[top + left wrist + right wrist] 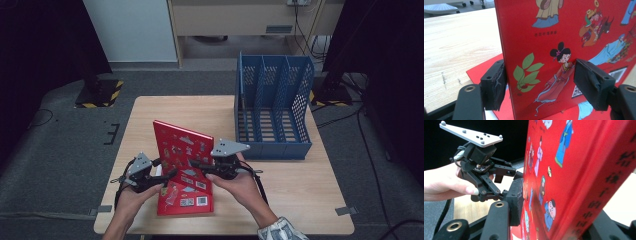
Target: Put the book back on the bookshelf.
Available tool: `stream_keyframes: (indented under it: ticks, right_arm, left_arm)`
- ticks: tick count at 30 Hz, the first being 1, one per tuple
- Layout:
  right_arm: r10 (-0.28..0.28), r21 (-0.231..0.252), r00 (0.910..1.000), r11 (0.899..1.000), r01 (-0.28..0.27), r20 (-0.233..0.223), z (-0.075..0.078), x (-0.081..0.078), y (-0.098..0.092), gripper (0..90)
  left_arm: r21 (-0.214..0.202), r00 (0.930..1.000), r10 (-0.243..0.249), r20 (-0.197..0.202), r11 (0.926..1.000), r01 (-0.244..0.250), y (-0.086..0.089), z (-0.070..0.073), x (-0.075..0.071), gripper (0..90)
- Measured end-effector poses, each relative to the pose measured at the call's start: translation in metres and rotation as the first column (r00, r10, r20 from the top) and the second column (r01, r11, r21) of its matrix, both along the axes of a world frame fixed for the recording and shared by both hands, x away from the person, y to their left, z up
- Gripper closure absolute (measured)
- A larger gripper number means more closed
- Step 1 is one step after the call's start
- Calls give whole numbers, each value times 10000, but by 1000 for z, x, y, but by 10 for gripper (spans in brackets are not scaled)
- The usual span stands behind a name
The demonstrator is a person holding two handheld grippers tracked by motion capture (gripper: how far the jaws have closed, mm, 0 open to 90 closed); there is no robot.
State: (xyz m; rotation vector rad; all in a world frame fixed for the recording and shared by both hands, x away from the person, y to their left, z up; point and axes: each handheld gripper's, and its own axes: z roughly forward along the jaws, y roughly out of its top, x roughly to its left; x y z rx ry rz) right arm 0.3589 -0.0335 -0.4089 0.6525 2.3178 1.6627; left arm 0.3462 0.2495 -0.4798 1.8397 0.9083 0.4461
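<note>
A red hardcover book (181,144) with cartoon figures stands tilted on edge at the front middle of the table. My right gripper (194,164) comes in from the right. Its jaws straddle the spine of the book (584,170) and its left pad (516,200) presses on the cover, shut on it. My left gripper (169,176) is at the book's left side. Its jaws stand either side of the cover's lower edge (541,75), open, with the right pad (591,81) off the cover. A second red picture book (187,199) lies flat underneath.
A blue perforated file rack (272,107) with three slots stands at the back right of the wooden table (165,107), its open side facing the book. A hand (446,182) holds the left gripper (499,173) just beyond the cover. Dark floor surrounds the table.
</note>
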Motion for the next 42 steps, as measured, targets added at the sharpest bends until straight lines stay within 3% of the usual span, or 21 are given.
stream_keyframes:
  ticks: [6,13,20,25,30,42]
  right_arm:
    - [-146,-17,9998,9999,146,142,2,1,1,666]
    - [-169,9,9994,9999,168,305,4,1,3,675]
    - [-59,225,9987,9997,47,508,10,-3,8,663]
    - [31,315,9980,9995,-50,630,16,-4,13,653]
    - [-233,725,9972,9972,181,715,24,-3,17,649]
    - [-695,973,9945,9933,617,788,31,1,24,668]
  left_arm:
    - [93,9998,148,101,9998,-149,-2,1,3,271]
    - [21,9996,273,93,9996,-273,-4,0,8,263]
    - [-749,9980,613,181,9954,-598,-1,2,12,297]
    - [-748,9985,544,95,9958,-536,0,2,11,299]
    - [-669,9985,539,35,9963,-535,0,2,11,293]
    - [-666,9985,544,-45,9963,-546,0,1,11,282]
